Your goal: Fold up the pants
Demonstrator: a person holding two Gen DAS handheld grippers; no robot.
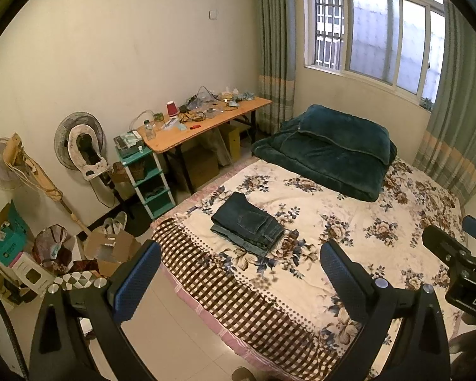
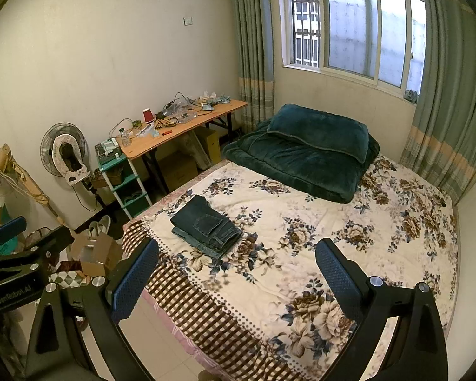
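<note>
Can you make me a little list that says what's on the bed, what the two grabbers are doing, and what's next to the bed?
pants: folded jeans in a neat stack, near the bed's left edge
bed cover: floral blanket, brown checked border at the foot
other bedding: green quilt folded by the window
left gripper: open, empty, held back from the bed
right gripper: open, empty, held back too
beside the bed: wooden desk full of clutter, teal shelf

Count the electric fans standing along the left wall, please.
2. One dark fan with a padded seat hung over its grille stands beside the green shelf. A pale fan stands further left, partly cut off; others may be hidden.
</note>
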